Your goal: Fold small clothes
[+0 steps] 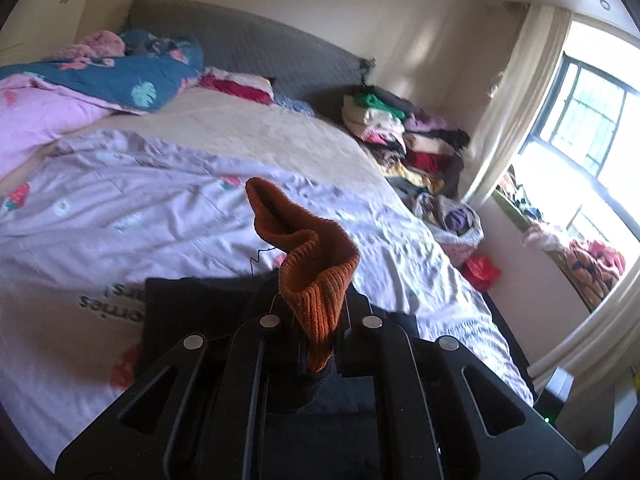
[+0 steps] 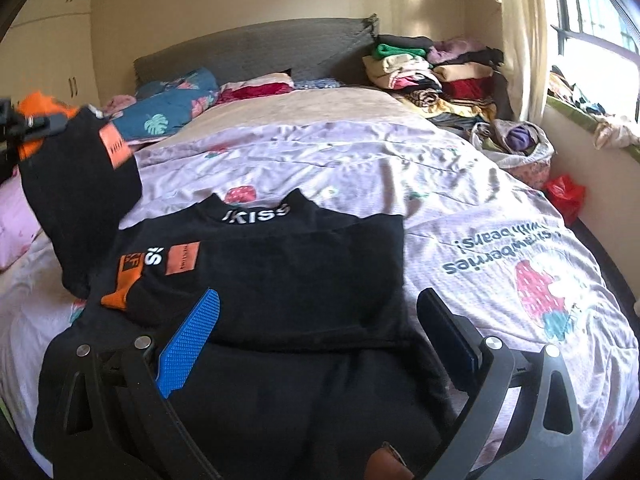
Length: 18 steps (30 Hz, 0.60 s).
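A black sweater [image 2: 280,280] with orange patches and white "KISS" lettering lies partly folded on the bed. My left gripper [image 1: 316,320] is shut on its orange ribbed cuff [image 1: 312,276], holding the sleeve up above the bed; in the right wrist view that gripper [image 2: 24,120] shows at far left with the black sleeve [image 2: 76,184] hanging from it. My right gripper [image 2: 316,336] is open over the sweater's lower body, its blue-padded finger [image 2: 192,340] on the left, holding nothing.
The bed has a lilac strawberry-print cover [image 2: 500,240]. A stack of folded clothes [image 2: 432,72] sits at the far right corner, with a bag of clothes [image 2: 516,140] and a red bag [image 2: 566,192] beside the bed. Bunched quilts [image 1: 100,76] lie by the grey headboard [image 2: 260,48].
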Tool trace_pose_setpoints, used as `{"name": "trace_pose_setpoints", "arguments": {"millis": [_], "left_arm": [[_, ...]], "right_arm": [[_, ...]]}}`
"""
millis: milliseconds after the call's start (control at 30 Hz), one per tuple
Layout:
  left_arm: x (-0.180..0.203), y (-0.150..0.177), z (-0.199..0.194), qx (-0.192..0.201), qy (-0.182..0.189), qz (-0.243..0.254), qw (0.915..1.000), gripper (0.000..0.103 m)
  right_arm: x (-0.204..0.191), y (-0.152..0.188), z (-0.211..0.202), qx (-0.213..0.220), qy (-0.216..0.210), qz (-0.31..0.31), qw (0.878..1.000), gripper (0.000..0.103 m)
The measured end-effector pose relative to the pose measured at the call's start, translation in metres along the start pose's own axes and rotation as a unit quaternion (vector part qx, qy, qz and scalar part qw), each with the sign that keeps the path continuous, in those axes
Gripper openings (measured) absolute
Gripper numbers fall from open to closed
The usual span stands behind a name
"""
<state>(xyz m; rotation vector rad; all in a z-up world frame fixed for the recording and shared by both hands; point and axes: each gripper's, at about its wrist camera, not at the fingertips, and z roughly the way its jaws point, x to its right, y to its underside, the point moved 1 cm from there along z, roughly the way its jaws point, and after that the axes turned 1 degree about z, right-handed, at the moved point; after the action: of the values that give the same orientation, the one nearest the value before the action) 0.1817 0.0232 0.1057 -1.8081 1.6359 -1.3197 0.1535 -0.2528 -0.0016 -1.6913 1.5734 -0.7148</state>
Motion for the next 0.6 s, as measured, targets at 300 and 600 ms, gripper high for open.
{"name": "trace_pose_setpoints", "arguments": {"millis": [300, 600], "left_arm": [[0.020, 0.040, 0.042, -0.070, 0.029, 0.019, 0.9969, 0.003], [0.037, 0.080, 0.075, -0.140, 0.063, 0.039, 0.9874, 0.004]], "right_arm": [[0.041, -0.001, 0.004, -0.008, 0.033, 0.044, 0.998, 0.098], [0.061, 0.003, 0.008, -0.020, 0.050, 0.068, 0.996, 0.098]]}}
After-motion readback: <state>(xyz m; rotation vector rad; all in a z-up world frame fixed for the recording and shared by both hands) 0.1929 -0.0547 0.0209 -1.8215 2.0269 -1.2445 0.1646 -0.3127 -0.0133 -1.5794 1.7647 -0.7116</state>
